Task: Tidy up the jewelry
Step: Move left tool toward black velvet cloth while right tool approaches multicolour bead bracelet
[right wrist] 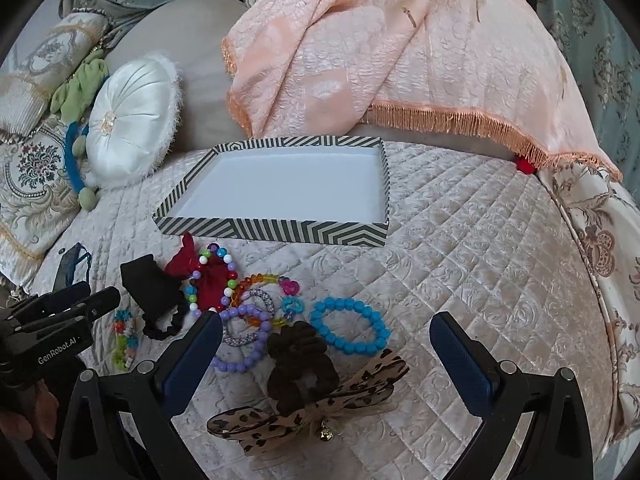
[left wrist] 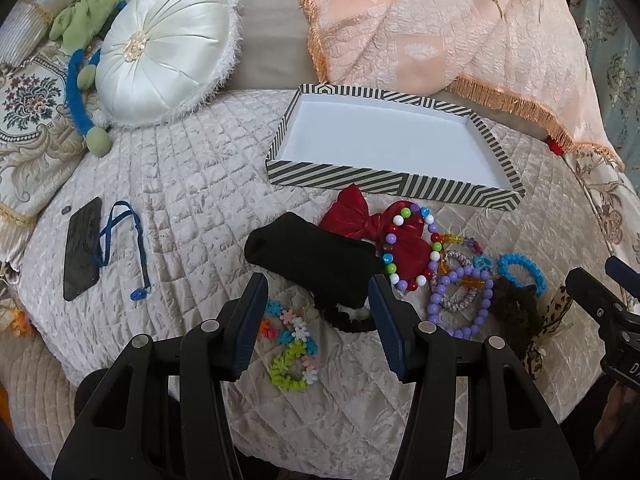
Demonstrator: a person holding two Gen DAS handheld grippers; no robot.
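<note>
Right wrist: blue bead bracelet [right wrist: 350, 326] beside striped tray [right wrist: 276, 232]

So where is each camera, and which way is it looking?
Left wrist: rides the left gripper, looking down over its open fingers at the black cloth; the right gripper peeks in.
Right wrist: rides the right gripper, above the leopard bow; the left gripper shows.
Both see the striped box and blue bracelet.

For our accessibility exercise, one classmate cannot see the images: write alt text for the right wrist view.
An open right gripper hovers over a pile of jewelry on a quilted bed cover: a leopard-print bow, a brown scrunchie, a blue bead bracelet and a purple bead bracelet. Behind the pile sits an empty striped tray.
</note>
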